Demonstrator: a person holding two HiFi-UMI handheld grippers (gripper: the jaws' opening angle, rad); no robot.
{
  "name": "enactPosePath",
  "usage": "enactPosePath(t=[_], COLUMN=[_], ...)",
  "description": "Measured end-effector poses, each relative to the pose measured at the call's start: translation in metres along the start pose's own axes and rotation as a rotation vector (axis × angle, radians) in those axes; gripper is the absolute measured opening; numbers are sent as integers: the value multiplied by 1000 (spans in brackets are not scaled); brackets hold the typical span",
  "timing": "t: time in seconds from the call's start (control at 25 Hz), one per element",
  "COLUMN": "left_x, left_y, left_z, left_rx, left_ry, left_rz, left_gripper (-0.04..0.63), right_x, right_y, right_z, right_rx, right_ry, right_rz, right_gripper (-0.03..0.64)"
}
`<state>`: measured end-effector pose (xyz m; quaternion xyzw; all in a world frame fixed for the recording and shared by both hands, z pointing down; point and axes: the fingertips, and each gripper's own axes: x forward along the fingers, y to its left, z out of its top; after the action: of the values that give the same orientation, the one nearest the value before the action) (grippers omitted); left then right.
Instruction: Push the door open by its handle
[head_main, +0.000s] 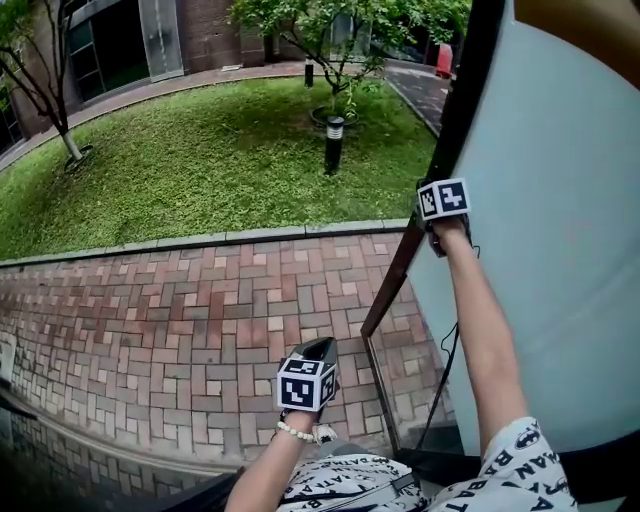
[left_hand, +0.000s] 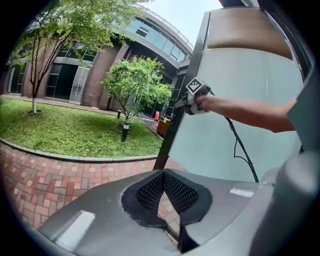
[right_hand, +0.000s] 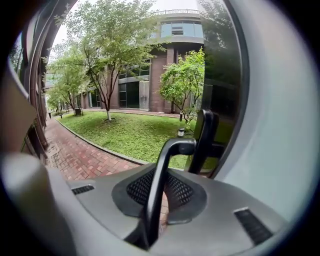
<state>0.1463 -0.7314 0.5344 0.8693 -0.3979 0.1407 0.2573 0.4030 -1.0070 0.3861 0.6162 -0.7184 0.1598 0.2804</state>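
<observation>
In the head view the left gripper (head_main: 318, 350) hangs low at 6 o'clock over the paving (head_main: 160, 320). Its own view shows its pads (left_hand: 150, 192) closed tip to tip with nothing between them, and red brick shows through the slit below. A bead bracelet (head_main: 296, 432) sits on that wrist. At 2 o'clock the right arm (head_main: 480, 320) reaches out, and the right gripper (head_main: 440, 232) is at the dark frame (head_main: 455, 120) of the door (head_main: 570, 200). A black cable (head_main: 440, 375) dangles under the arm. In the right gripper view the fingers (right_hand: 187, 192) are drawn in narrow on the handle (right_hand: 172, 150), a black bar that rises between them and bends toward 3 o'clock to meet the frame. The door, a pale frosted pane, stands swung outward at 3 o'clock, with its lower edge over the brick. Beyond the paving, past a stone kerb (head_main: 200, 241), lies the lawn (head_main: 200, 160). A black bollard (head_main: 333, 143) stands on it at 12 o'clock, with a tree (head_main: 340, 30) behind it and another tree (head_main: 40, 80) at 10 o'clock. A brick and glass building (head_main: 130, 40) is farthest off.
</observation>
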Motion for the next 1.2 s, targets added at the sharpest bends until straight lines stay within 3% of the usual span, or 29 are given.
enactPosePath(t=[0.4,0.96,1.0,1.08,1.16,1.2], left_x=[1,-14,-18,-28,-43,-53], left_y=[19,26,26,29,34,36], left_z=[-13,-21,-24,-27,-30,-34], left_rx=[-38,-67,-70,-80,-96,-107], left_ry=[21,14,7,-13,-37,-49], left_rz=[8,28,34,51,67,75], left_gripper=[-8,-8,-8,-8,-8,-8], right_x=[-1,-7,-9,-21,-49,-66], right_y=[-74,-70,-67,-57,-43,-33], right_z=[-17,-22,-24,-27,-29,-34], right_rx=[63,79,93,125,134,128], right_ry=[32,52,57,49,3,-34], right_rz=[-90,-87,-73,-41,-47,-65], right_gripper=[43,57,81,224,238,277])
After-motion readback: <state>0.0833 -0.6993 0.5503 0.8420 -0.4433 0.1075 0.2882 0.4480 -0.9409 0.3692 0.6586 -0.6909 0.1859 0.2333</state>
